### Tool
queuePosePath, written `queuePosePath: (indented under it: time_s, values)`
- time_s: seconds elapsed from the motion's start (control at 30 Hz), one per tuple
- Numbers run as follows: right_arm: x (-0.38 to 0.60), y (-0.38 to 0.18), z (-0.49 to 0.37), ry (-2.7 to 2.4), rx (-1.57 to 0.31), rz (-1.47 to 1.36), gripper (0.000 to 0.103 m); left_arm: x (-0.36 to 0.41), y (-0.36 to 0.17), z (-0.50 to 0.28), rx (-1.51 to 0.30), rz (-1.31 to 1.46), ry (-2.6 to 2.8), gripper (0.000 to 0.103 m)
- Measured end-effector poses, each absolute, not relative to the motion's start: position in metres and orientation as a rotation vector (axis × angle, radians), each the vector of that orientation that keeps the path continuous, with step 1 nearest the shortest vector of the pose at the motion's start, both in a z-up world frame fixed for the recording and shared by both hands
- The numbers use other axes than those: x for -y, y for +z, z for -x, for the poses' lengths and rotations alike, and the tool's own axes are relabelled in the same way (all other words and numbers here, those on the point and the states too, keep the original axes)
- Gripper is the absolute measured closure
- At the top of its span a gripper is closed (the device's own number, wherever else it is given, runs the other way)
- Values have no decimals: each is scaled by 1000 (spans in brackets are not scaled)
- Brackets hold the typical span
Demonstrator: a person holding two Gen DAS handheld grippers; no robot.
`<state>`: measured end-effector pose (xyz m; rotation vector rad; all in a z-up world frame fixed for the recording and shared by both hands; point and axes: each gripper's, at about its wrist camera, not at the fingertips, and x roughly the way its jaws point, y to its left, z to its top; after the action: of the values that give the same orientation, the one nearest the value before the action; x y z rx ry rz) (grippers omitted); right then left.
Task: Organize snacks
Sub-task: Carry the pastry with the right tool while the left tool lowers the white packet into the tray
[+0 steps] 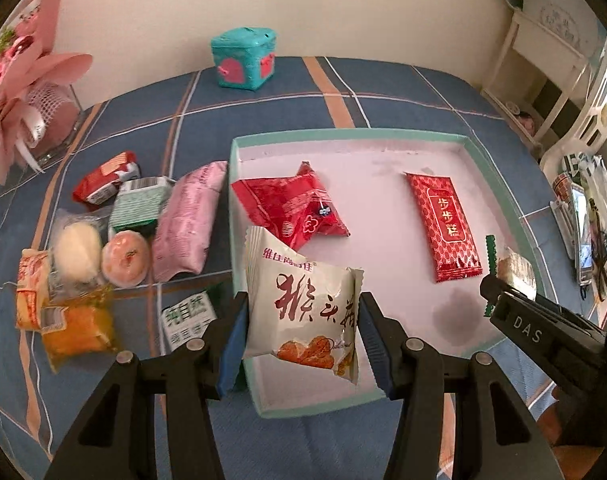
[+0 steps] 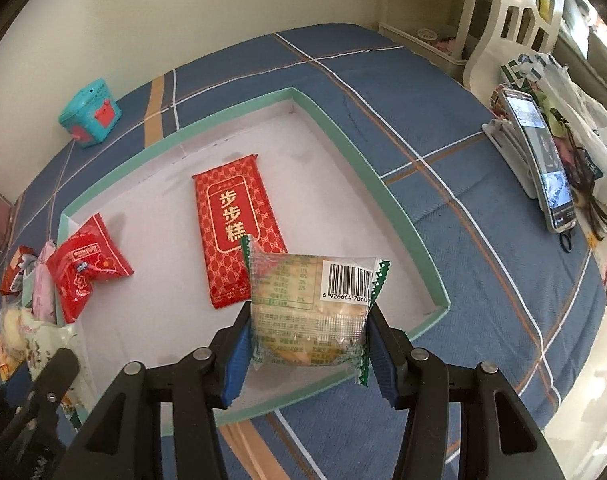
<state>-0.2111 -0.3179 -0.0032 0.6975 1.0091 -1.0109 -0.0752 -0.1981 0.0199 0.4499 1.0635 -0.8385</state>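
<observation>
My left gripper (image 1: 301, 340) is shut on a white snack packet with red writing (image 1: 303, 300), held above the near left corner of the teal-rimmed tray (image 1: 499, 184). My right gripper (image 2: 307, 350) is shut on a clear green-edged cake packet with a barcode (image 2: 309, 312), held above the tray's near part (image 2: 399, 216). In the tray lie a crumpled red packet (image 1: 293, 208) (image 2: 83, 270) and a long red bar packet (image 1: 443, 226) (image 2: 233, 232). The right gripper shows in the left wrist view (image 1: 503, 296).
Several loose snacks lie left of the tray: a pink packet (image 1: 189, 220), a green-white packet (image 1: 139, 204), a red packet (image 1: 103, 178), round cakes (image 1: 125, 258), orange packets (image 1: 75, 328). A teal box (image 1: 243, 58) stands at the back. A phone on a stand (image 2: 543, 160) is at right.
</observation>
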Motion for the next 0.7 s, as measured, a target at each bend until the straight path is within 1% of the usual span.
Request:
queuePosePath:
  time_s: [0.3, 0.43, 0.5, 0.57, 0.7]
  values:
    - [322, -13, 205, -994, -1035, -693, 47, 210, -2, 74, -1094, -485, -845, 46]
    - [322, -14, 203, -980, -1044, -692, 46, 209, -6, 72, -1128, -480, -841, 39]
    - [321, -13, 202, -975, -1048, -679, 46, 208, -5, 72, -1131, -472, -839, 38]
    - [319, -13, 201, -972, -1053, -667, 43, 207, -3, 71, -1140, -457, -850, 35]
    - [316, -12, 200, -959, -1059, -660, 40, 206, 4, 73, -1130, -453, -859, 35]
